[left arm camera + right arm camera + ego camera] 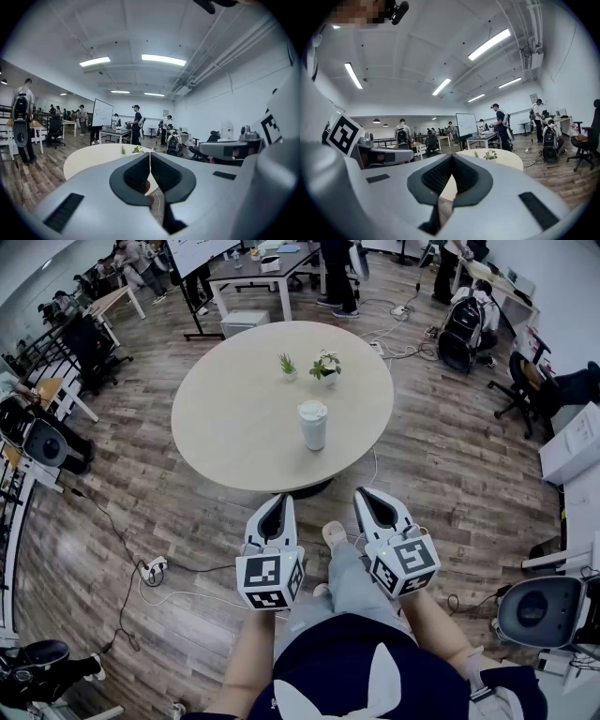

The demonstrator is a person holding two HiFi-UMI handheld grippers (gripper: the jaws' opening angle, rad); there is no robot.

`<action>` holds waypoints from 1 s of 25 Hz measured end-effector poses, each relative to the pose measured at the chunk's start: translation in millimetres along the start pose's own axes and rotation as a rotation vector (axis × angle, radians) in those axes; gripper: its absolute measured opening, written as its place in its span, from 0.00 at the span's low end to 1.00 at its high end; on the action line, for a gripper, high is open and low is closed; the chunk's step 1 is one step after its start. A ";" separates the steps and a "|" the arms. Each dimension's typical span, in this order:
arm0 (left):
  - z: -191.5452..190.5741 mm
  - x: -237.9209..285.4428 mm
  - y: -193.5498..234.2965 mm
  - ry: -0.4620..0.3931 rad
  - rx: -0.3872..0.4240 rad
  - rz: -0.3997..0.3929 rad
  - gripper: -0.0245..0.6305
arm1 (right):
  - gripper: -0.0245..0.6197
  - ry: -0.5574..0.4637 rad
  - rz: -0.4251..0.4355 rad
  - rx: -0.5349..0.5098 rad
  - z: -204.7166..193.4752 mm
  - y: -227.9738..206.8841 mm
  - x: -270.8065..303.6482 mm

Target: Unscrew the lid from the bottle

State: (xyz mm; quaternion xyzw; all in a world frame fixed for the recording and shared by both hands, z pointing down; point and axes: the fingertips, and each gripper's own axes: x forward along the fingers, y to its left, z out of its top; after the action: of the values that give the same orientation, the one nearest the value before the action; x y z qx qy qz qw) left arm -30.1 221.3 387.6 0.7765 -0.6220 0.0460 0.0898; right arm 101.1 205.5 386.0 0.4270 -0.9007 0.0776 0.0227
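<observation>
Bottle point(313, 427) upright on table point(234, 418)

Open office (desks point(262, 268), whiteboard point(102, 112), chairs point(518, 381))

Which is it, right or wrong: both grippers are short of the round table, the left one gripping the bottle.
Wrong: the left gripper is shut and empty. The head view shows the bottle untouched on the round table, both grippers short of it.

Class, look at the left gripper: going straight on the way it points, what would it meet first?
Probably the round table, at its near edge; the left gripper points toward it, though depth is hard to judge.
</observation>
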 end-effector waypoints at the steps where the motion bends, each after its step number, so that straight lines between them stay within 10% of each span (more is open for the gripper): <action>1: -1.3 0.5 -1.3 0.008 0.011 -0.006 0.07 | 0.05 0.006 0.001 -0.005 -1.5 1.1 0.2; 20: -16.4 47.6 -7.7 0.098 0.023 -0.104 0.09 | 0.05 0.054 0.026 0.032 -9.1 -24.5 36.5; 25: -16.2 70.0 -1.8 0.105 0.037 -0.125 0.35 | 0.22 0.069 0.068 0.054 -7.6 -31.8 58.8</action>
State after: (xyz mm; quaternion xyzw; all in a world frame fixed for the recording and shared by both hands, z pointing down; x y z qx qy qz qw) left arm -12.2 157.9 416.1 0.8120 -0.5656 0.0924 0.1103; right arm 88.2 141.9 403.6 0.3936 -0.9109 0.1173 0.0395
